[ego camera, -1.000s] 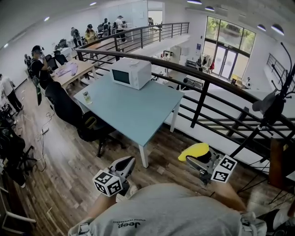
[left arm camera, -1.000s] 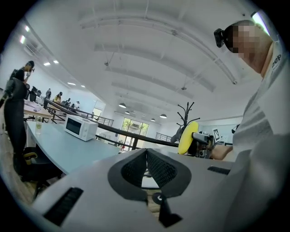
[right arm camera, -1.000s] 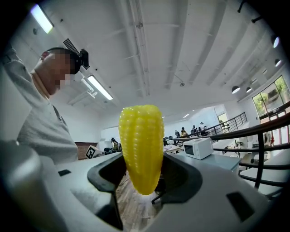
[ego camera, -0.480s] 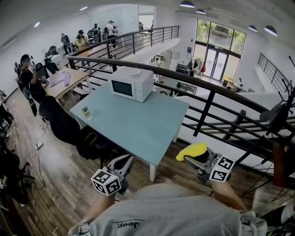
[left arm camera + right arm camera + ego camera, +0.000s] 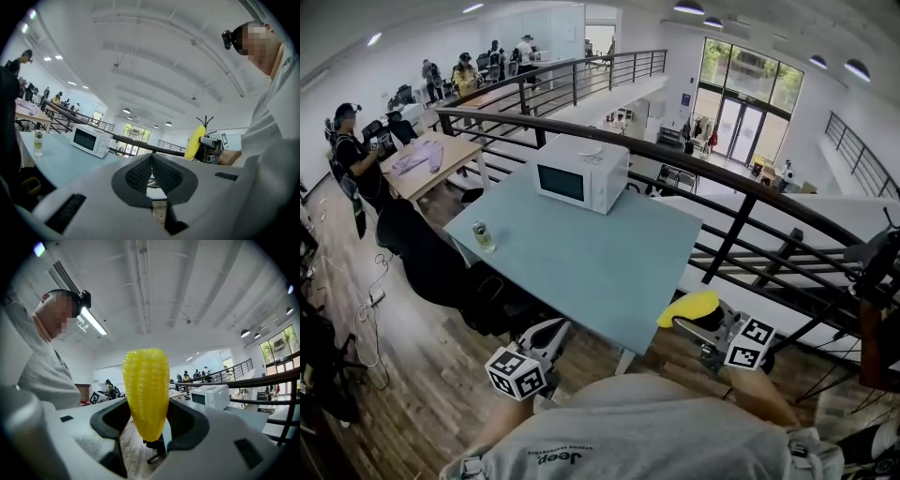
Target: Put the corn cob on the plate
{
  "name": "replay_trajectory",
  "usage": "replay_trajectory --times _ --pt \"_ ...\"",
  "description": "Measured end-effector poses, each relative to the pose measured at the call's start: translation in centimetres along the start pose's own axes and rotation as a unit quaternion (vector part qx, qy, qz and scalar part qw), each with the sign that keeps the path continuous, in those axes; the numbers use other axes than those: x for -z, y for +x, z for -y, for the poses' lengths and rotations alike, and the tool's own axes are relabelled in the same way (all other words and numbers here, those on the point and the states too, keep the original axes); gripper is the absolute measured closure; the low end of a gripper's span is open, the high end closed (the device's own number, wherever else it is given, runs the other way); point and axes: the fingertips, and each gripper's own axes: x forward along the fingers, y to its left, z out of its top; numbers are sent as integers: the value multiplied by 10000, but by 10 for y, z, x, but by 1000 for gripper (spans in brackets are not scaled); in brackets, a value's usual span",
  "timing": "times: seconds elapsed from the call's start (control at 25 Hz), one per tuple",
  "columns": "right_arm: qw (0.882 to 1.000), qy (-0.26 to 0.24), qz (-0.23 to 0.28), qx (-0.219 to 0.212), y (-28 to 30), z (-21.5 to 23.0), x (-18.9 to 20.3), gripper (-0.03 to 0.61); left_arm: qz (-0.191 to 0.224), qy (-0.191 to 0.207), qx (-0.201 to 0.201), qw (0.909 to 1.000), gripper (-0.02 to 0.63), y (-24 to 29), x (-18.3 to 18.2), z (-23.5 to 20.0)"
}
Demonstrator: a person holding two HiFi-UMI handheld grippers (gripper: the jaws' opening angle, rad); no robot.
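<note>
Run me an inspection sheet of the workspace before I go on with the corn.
Surface: light blue table, ahead of both grippers.
Job's things: corn cob upright in the right gripper; plate: nothing seen in any view.
Clutter: white microwave at the table's far edge; small drink container near its left edge.
Grippers: right gripper shut on the corn cob; left gripper has its jaws together and is empty.
Cables: thin cable on the wooden floor at left, apart from the table.
Surroundings: black railing behind the table, black chair at its left, people at a farther desk.
</note>
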Motion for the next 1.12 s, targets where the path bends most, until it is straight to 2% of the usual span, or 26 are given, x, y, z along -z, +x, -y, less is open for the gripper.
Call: replay_trajectory --times 0.32,0.52,0.72,0.88,1.12 --pt "9999 76 -88 -95 33 24 -1 328 -41 -137 -193 9997 594 5 -4 -37" --pt "9996 204 -55 -194 40 67 2 328 -166 -128 -321 9993 595 37 -3 -51" --pt "9985 319 54 -438 33 136 7 328 -215 3 -567 9982 594 97 -4 -58" --pt "9967 346 45 -735 35 211 2 328 -170 25 -1019 9946 594 155 -17 -63" --pt "9913 551 251 -1170 34 312 -15 328 -375 42 -1501 9879 594 233 -30 -59"
